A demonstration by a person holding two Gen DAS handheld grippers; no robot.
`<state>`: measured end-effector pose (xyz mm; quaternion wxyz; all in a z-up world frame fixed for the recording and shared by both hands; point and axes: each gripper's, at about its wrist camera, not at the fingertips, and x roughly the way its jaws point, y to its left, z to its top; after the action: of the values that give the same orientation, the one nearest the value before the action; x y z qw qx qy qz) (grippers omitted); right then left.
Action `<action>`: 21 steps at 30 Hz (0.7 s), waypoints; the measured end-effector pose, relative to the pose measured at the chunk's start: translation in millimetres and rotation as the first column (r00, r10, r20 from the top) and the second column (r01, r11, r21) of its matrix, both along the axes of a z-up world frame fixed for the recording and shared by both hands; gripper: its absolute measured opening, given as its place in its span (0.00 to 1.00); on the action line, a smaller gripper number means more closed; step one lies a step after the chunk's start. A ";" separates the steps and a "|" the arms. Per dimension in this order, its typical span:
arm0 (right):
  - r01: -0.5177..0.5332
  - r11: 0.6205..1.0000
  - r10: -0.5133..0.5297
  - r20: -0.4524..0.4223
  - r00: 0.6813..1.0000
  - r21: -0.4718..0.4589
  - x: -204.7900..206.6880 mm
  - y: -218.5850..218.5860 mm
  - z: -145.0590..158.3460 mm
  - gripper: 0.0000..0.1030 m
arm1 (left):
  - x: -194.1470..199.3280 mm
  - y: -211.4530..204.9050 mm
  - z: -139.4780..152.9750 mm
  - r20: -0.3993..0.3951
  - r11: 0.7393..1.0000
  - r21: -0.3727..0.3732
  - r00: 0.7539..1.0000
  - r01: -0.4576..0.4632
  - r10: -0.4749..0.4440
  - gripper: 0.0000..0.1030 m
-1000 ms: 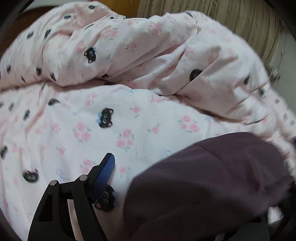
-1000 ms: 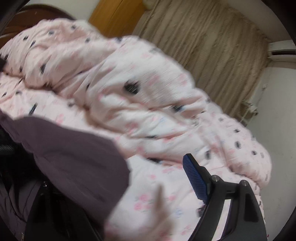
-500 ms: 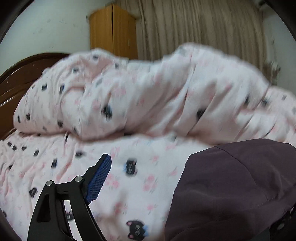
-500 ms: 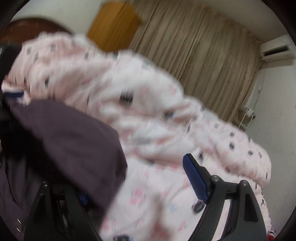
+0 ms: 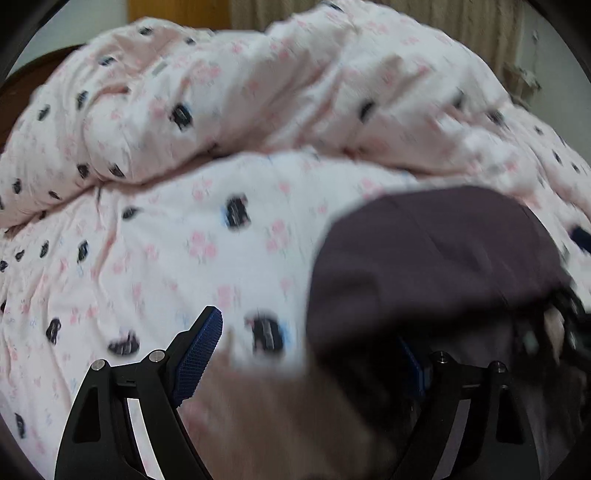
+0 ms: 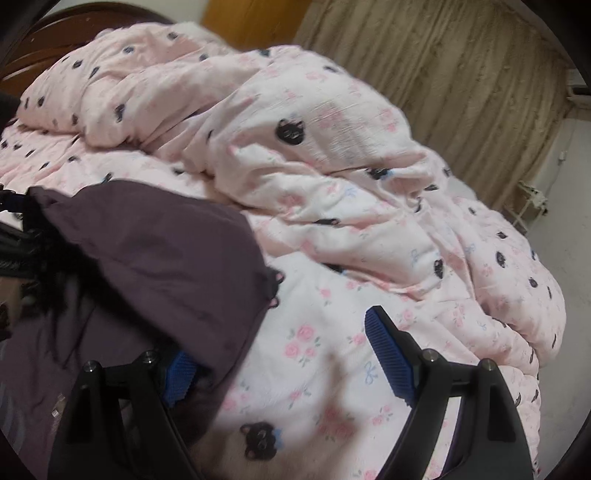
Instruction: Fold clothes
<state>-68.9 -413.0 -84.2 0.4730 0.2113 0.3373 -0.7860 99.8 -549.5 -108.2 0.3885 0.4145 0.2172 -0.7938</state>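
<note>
Left wrist view: the left gripper (image 5: 310,354) points down at a bed whose pink floral sheet (image 5: 177,258) carries black cat-face prints. Its jaws stand wide apart and have just been opening. One blue ribbed pad (image 5: 199,358) is bare; the opposite pad is partly covered by a dark purple garment (image 5: 436,266), which drapes over that side of the gripper without being pinched between the pads. The frame is motion-blurred.

Right wrist view: the right gripper (image 6: 284,365) also has its jaws spread apart. The purple garment (image 6: 159,251) hangs over its left-hand finger, hiding much of that blue pad (image 6: 177,376); the other pad stands free above the sheet. The garment thus lies bunched at the near edge of the bed, between the two grippers. Behind it, a crumpled quilt (image 6: 295,147) in the same cat print is heaped across the bed. A dark wooden headboard (image 6: 55,33), an orange-brown wardrobe (image 6: 251,22) and a beige curtain (image 6: 443,74) form the background.
</note>
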 end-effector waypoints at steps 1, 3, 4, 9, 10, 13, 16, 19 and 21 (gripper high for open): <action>-0.010 1.000 0.010 0.010 1.000 0.003 0.7 1.4 1.4 0.83 | 3.7 5.5 5.0 -0.002 1.000 0.007 1.000 0.026 -0.026 0.80; -0.029 0.999 0.030 0.023 0.999 -0.024 4.1 10.0 10.7 0.83 | 13.8 12.6 17.5 -0.033 0.999 -0.001 0.998 0.047 -0.047 0.80; -0.038 0.998 0.040 0.026 0.999 -0.046 5.8 15.0 16.3 0.83 | 22.1 13.8 26.4 -0.071 0.999 -0.017 0.997 0.033 -0.035 0.80; -0.050 0.980 0.058 0.033 0.998 -0.194 13.4 25.8 48.0 0.83 | 60.2 0.3 59.7 -0.300 0.986 -0.085 0.947 -0.143 0.112 0.80; -0.045 0.977 0.055 0.042 0.998 -0.206 13.7 23.3 51.8 0.83 | 64.7 -4.4 61.3 -0.332 0.978 -0.097 0.932 -0.183 0.142 0.80; -0.012 0.974 0.025 0.052 0.998 -0.226 13.5 13.1 59.1 0.83 | 62.2 -16.1 54.5 -0.353 0.971 -0.105 0.921 -0.215 0.166 0.80; -0.006 0.990 0.014 0.058 0.998 -0.139 13.9 -7.5 47.1 0.83 | 44.4 -19.0 37.4 -0.267 0.976 -0.118 0.952 -0.184 0.147 0.80; 0.005 1.000 -0.005 -0.002 1.000 0.012 14.0 -26.5 14.6 0.83 | 25.8 -14.6 15.3 -0.147 0.990 -0.095 0.985 -0.108 0.094 0.80; 0.057 0.994 -0.050 -0.082 0.995 0.095 8.2 -33.2 -8.4 0.83 | 11.5 -8.6 -6.3 -0.022 0.995 -0.077 0.998 -0.059 0.058 0.80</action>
<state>-60.7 -446.2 -92.7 0.4271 0.2116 0.3879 -0.7888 111.3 -558.1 -114.5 0.4252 0.3849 0.2022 -0.7938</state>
